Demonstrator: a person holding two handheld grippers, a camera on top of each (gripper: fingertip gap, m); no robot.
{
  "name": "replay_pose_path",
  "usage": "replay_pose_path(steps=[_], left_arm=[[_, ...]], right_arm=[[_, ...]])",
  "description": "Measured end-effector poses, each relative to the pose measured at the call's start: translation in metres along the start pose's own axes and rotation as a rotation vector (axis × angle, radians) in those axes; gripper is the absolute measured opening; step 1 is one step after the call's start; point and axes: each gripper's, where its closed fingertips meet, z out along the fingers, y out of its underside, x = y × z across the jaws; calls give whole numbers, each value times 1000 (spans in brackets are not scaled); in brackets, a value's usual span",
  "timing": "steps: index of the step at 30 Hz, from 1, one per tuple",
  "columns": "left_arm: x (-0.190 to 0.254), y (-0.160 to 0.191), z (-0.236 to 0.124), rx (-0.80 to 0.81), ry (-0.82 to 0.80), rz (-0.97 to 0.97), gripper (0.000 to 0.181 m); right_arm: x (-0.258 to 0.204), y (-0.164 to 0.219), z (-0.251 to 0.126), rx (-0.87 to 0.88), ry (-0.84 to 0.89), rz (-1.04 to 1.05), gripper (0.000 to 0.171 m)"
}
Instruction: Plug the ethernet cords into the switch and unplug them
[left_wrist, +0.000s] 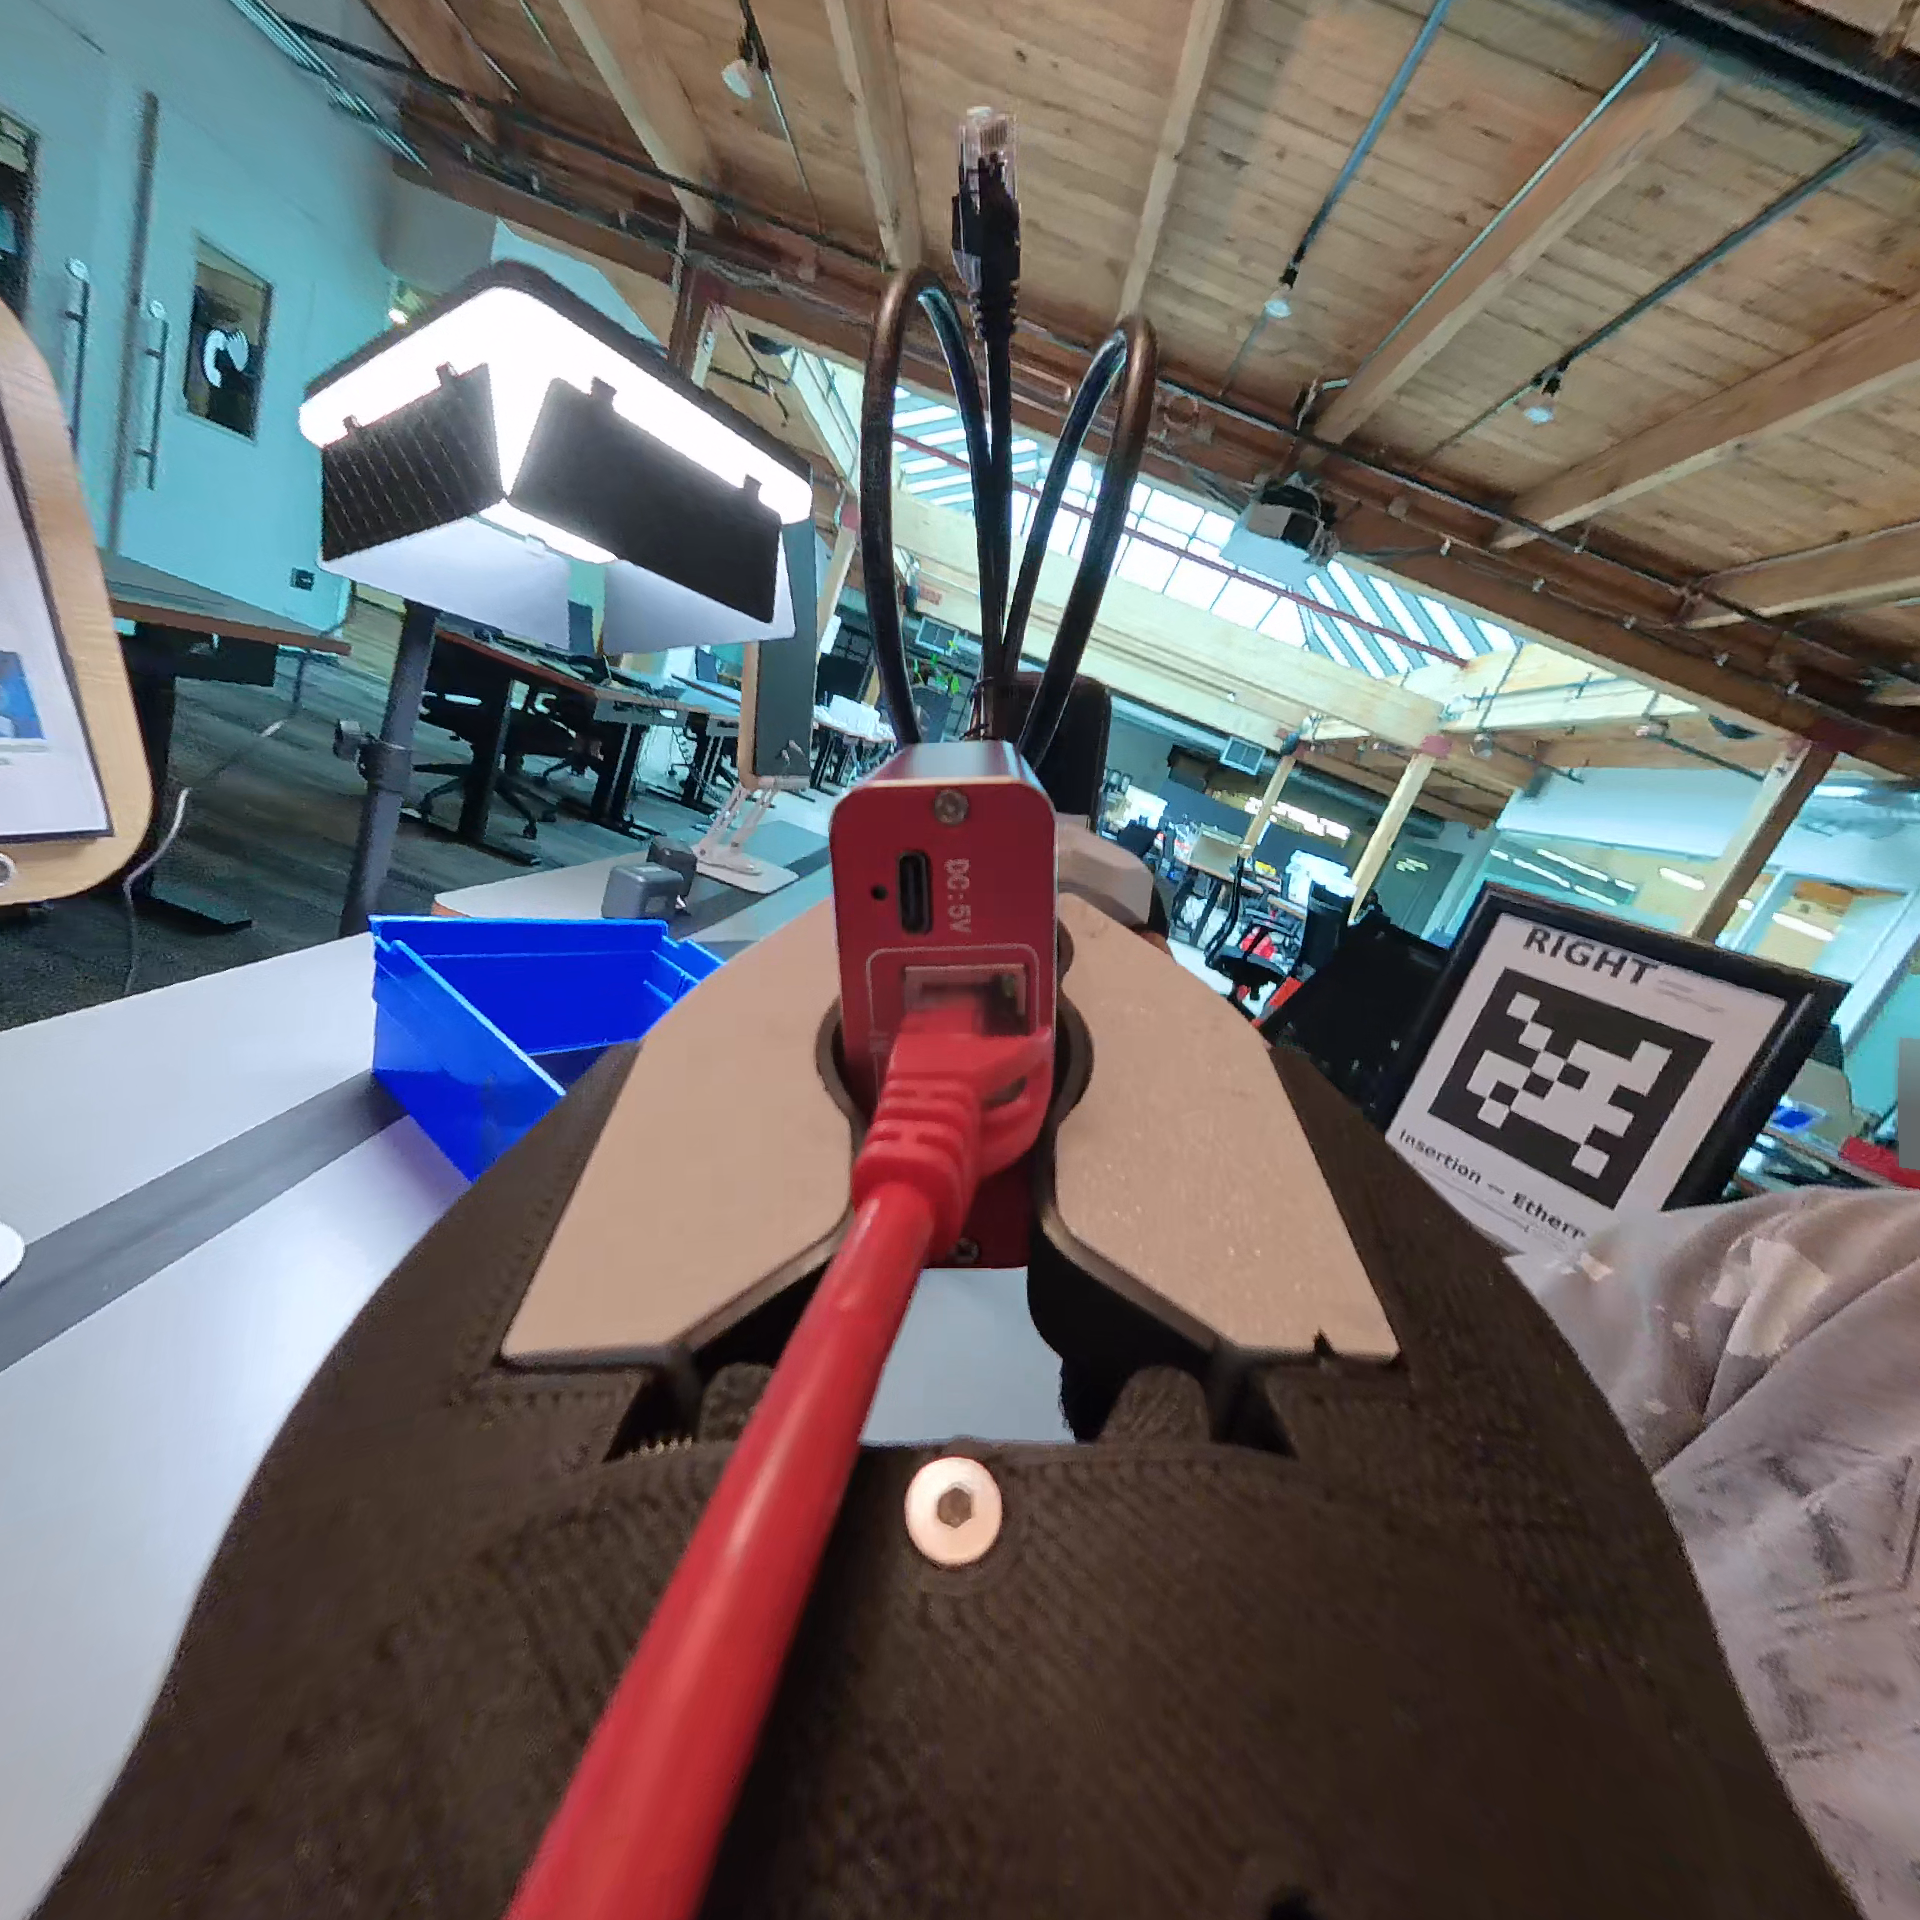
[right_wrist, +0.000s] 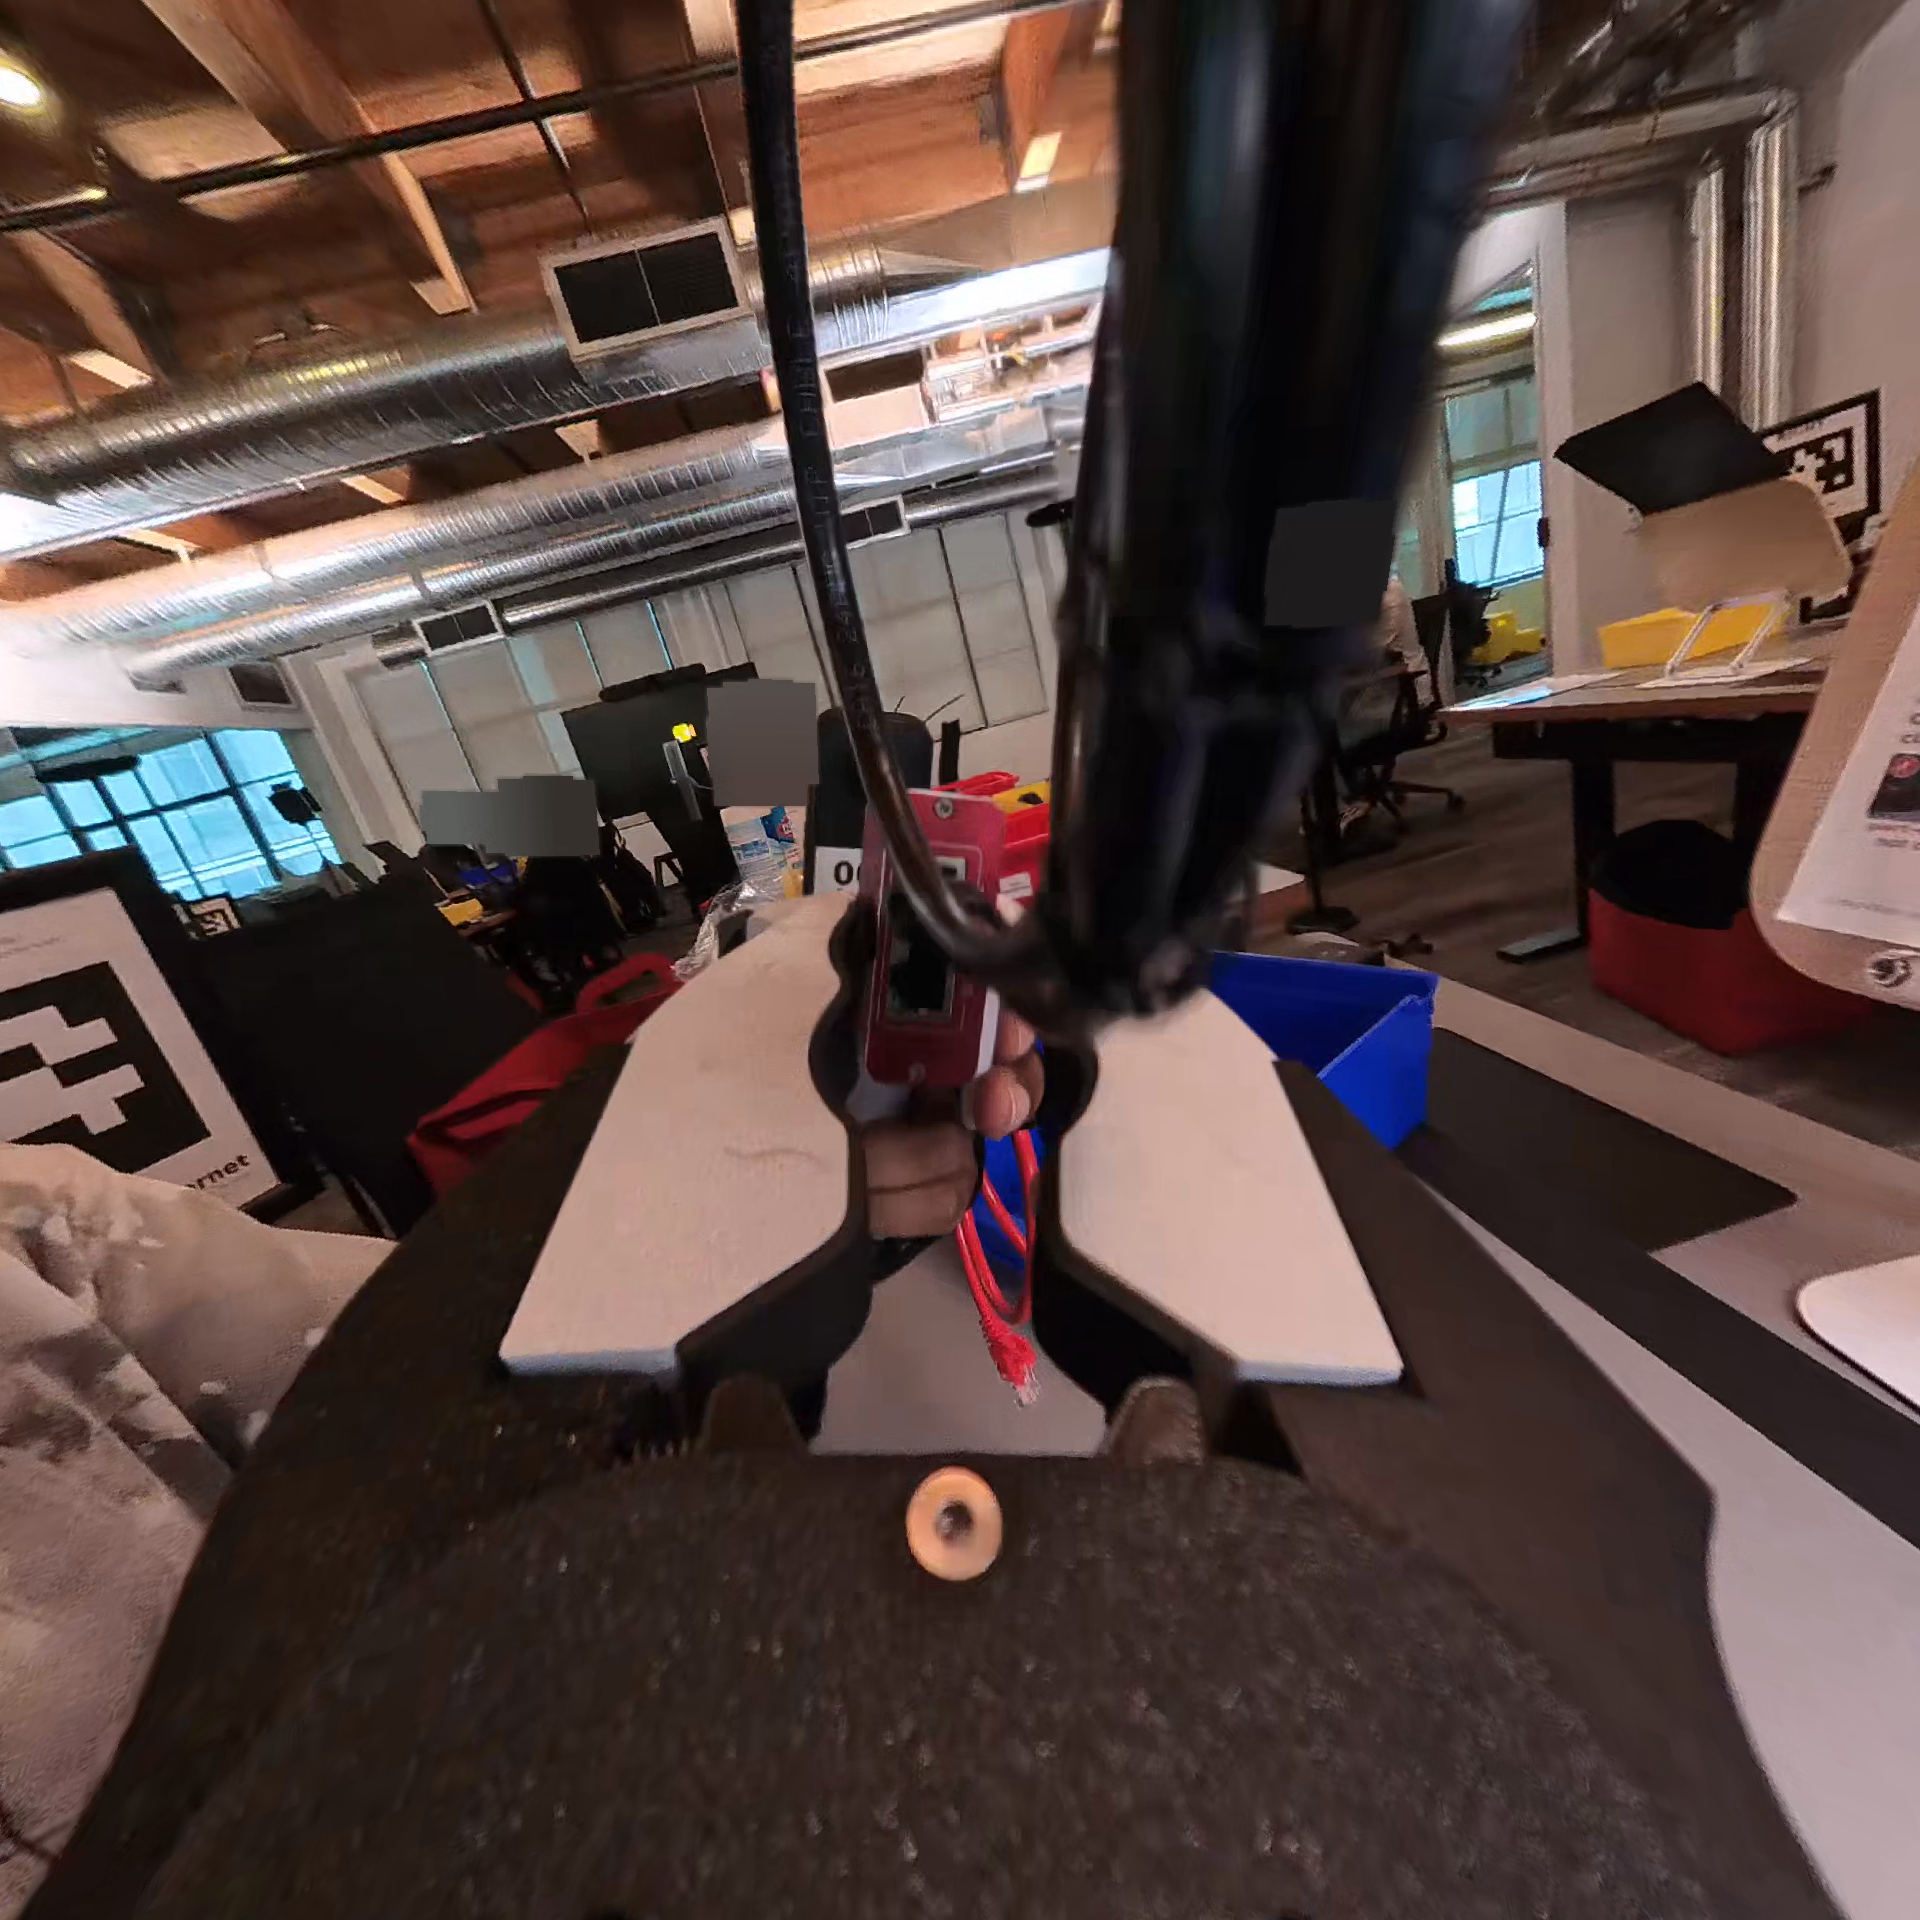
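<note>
Both grippers' jaws clamped: left gripper (left_wrist: 951, 1122) on upright red switch (left_wrist: 940, 925), right gripper (right_wrist: 1070, 997) on black cord (right_wrist: 1039, 966).

Bright, even daylight plus a glowing softbox lamp (left_wrist: 551, 457) at left; fisheye bends edges hard in both views; right wrist view's near black cable bundle (right_wrist: 1226, 520) smeared, out of focus, its corners soft.

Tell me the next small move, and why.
Probably turn the free plug of the black cord toward the seemingly empty port of the switch. The left gripper grips the switch with the red cord already plugged in; the black plug points upward.
</note>
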Motion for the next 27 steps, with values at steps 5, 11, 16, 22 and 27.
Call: replay_pose_path(steps=[5,11,16,22,27], left_arm=[[1,13,9,-31,18,-2,30],[0,26,14,-83,26,-2,30],[3,27,16,-84,30,-3,30],[5,28,18,-86,35,3,30],[6,28,18,-92,31,21,30]], right_arm=[[-1,2,-11,12,-20,-2,20],[-2,11,-23,-57,-64,-1,18],[-5,11,-26,-75,-59,-56,17],[-7,10,-29,-79,-50,-86,17],[-8,10,-29,-80,-54,-81,17]])
